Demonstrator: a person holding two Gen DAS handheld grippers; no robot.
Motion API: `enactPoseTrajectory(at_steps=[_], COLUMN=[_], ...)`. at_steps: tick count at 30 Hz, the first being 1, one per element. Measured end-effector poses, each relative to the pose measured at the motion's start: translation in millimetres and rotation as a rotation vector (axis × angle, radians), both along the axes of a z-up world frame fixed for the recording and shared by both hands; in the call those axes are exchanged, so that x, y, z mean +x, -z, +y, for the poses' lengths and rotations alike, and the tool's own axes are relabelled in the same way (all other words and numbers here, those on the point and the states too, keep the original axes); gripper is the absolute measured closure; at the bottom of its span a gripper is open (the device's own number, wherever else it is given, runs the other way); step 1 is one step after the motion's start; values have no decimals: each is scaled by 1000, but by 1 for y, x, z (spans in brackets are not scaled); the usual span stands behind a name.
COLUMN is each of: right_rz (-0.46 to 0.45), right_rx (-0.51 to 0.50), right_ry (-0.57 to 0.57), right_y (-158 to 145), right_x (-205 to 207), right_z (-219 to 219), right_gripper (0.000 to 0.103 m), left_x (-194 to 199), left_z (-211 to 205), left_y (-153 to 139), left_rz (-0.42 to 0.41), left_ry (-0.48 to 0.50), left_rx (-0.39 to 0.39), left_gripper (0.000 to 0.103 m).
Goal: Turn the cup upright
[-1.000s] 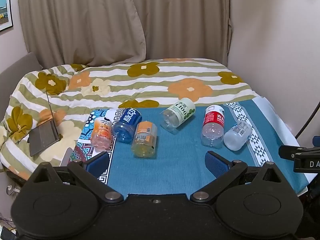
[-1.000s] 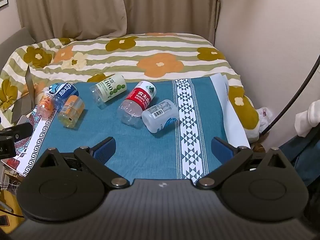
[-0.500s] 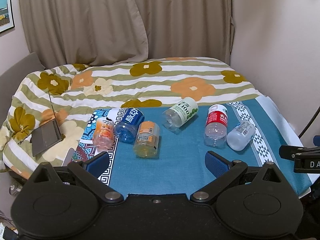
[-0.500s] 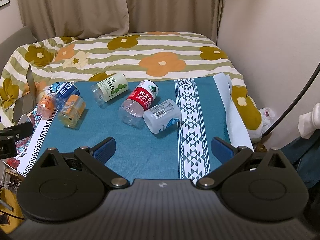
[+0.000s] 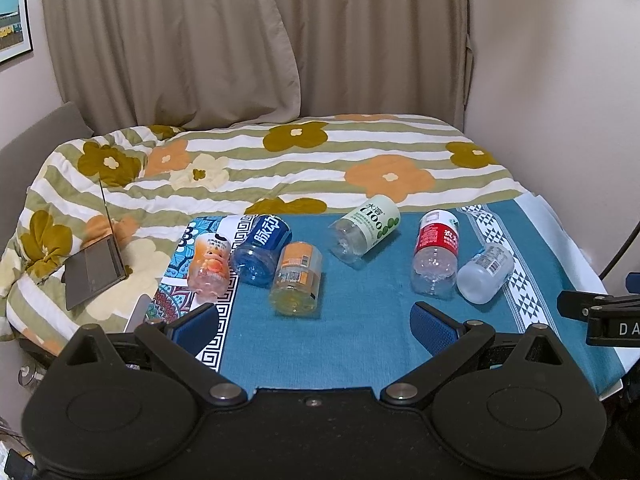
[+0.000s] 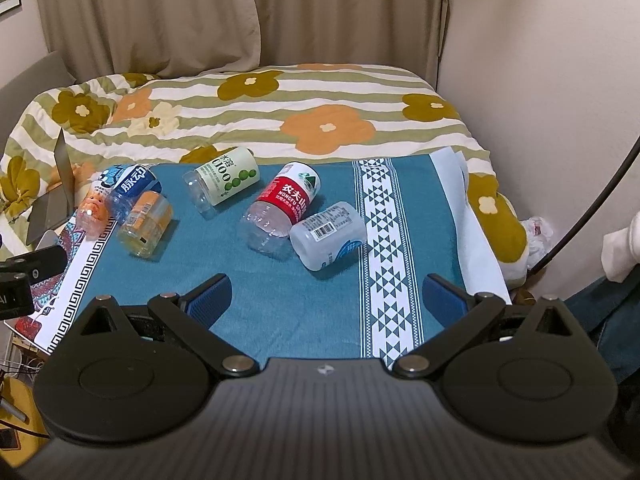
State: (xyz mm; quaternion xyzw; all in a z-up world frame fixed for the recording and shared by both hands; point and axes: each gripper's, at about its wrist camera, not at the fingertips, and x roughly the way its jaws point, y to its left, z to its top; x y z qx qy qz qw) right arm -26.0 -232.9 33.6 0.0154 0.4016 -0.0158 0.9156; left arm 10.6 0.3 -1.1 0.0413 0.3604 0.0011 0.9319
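Observation:
Several cut-bottle cups lie on their sides on a teal cloth (image 5: 360, 320): a peach one (image 5: 209, 266), a blue one (image 5: 262, 250), an orange one (image 5: 297, 278), a green-white one (image 5: 366, 226), a red one (image 5: 436, 256) and a clear white one (image 5: 486, 274). In the right wrist view the red cup (image 6: 282, 210) and the clear white cup (image 6: 328, 236) lie closest. My left gripper (image 5: 314, 322) is open and empty, short of the orange cup. My right gripper (image 6: 326, 298) is open and empty, short of the clear white cup.
The cloth covers a table against a bed with a flowered quilt (image 5: 300, 160). A laptop (image 5: 96, 268) lies open on the quilt at left. Curtains (image 5: 240, 40) and a wall stand behind. A black cable (image 6: 592, 208) hangs at right.
Both grippers have risen and tilted up a little, so the cups sit lower in both views. No cup has moved. Both stay open.

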Motion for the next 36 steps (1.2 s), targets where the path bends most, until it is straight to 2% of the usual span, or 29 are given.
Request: enactPoseTrajectory(at_steps=[36], right_rz=[12], right_rx=[-1], right_ry=[-6], right_y=[7], right_x=[7], right_z=[3], right_gripper=[0], left_x=[12], left_z=[-4], left_y=[5], left_rz=[27], left_ry=[-6], left_rx=[-2], left_gripper=[0])
